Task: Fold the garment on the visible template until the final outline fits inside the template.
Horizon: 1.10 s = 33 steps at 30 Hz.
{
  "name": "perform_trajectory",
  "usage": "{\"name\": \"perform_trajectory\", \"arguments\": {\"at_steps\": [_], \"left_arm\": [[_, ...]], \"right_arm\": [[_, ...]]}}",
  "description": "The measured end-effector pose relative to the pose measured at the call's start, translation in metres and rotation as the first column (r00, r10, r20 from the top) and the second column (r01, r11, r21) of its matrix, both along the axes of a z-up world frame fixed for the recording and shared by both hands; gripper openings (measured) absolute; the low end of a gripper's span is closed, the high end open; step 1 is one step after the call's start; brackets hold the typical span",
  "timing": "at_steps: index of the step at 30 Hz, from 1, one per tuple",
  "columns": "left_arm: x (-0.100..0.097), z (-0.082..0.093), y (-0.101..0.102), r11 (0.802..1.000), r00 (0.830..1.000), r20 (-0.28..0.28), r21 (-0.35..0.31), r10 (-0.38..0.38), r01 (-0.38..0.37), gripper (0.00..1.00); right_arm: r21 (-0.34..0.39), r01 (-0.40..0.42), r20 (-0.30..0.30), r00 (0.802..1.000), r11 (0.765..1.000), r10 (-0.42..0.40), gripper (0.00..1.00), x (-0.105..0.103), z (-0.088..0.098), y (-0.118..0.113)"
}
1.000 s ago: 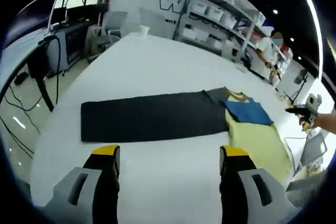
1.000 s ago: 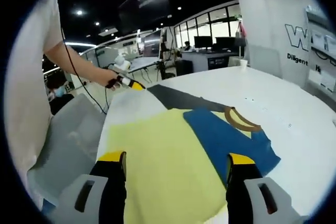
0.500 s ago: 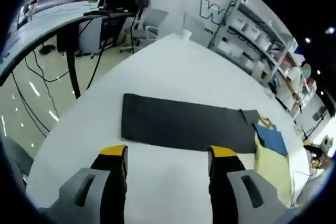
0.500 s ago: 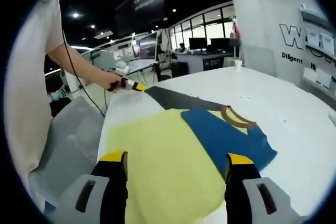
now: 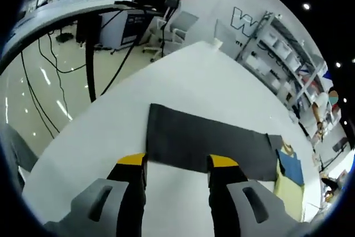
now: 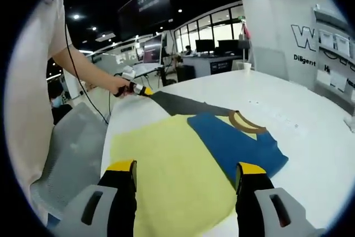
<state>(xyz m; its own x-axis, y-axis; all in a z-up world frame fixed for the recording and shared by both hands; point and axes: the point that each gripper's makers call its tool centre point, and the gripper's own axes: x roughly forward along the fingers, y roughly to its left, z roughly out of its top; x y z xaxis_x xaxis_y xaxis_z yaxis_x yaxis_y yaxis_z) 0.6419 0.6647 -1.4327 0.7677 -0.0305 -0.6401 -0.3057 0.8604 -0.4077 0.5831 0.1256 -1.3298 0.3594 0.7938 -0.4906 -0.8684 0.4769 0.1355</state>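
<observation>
In the left gripper view, the left gripper (image 5: pixel 176 165) hangs over the white table (image 5: pixel 183 76) with its 2 yellow-tipped jaws spread apart and nothing between them. Their tips sit right at the near edge of the dark grey template (image 5: pixel 208 145), a long flat strip stretching ahead and to the right. At the strip's far right end lies the garment (image 5: pixel 289 177), yellow with a blue part.

In the right gripper view, the right gripper (image 6: pixel 186 169) also has its 2 jaws wide apart, empty, poised above the near hem of the garment, which spreads flat just ahead of them, its brown collar (image 6: pixel 246 121) farthest away. Beyond it, upper left, the left gripper meets the template's end, held by the person's hand (image 6: pixel 117 85).
</observation>
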Motion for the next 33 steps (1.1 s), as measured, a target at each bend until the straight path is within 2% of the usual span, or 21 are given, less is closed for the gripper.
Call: {"name": "perform_trajectory", "arguments": {"at_steps": [4,9,12,16,18,20,24,26,33], "left_arm": [[0.000,-0.001,0.006,0.999,0.999,0.001,-0.013,0.039,-0.039,0.34],[0.000,-0.007,0.013,0.998,0.998,-0.012,-0.015,0.068,-0.069,0.21],[-0.005,0.000,0.000,0.997,0.997,-0.013,-0.029,0.074,-0.074,0.14],[-0.011,0.008,-0.009,0.997,0.997,-0.019,-0.015,0.075,-0.075,0.03],[-0.010,0.013,-0.014,0.995,0.996,-0.007,-0.053,0.089,-0.089,0.02],[-0.011,0.020,-0.013,0.996,0.996,0.000,-0.024,0.086,-0.086,0.02],[-0.009,0.033,-0.015,0.996,0.996,0.021,-0.024,0.082,-0.081,0.02],[-0.004,0.043,-0.017,0.998,0.997,0.049,-0.018,0.064,-0.063,0.02],[0.014,0.078,-0.037,1.000,0.993,0.121,-0.019,0.004,-0.002,0.02]], "right_arm": [[-0.003,0.005,-0.001,1.000,1.000,-0.005,0.70,0.002,0.000,-0.002],[-0.006,0.010,0.000,1.000,1.000,-0.010,0.70,0.003,0.000,-0.004],[-0.009,0.014,-0.002,1.000,1.000,-0.014,0.69,0.003,-0.001,-0.006],[-0.014,0.016,-0.004,1.000,1.000,-0.016,0.69,0.002,-0.003,-0.008],[-0.010,0.017,-0.004,1.000,1.000,-0.017,0.69,0.002,-0.002,-0.008],[-0.009,0.018,-0.002,1.000,1.000,-0.018,0.69,0.003,-0.001,-0.008],[-0.007,0.022,0.002,1.000,1.000,-0.022,0.68,0.004,0.000,-0.008],[-0.001,0.027,0.003,1.000,1.000,-0.027,0.68,0.005,0.001,-0.009],[0.006,0.035,0.007,0.999,0.999,-0.035,0.68,0.003,0.003,-0.009]]}}
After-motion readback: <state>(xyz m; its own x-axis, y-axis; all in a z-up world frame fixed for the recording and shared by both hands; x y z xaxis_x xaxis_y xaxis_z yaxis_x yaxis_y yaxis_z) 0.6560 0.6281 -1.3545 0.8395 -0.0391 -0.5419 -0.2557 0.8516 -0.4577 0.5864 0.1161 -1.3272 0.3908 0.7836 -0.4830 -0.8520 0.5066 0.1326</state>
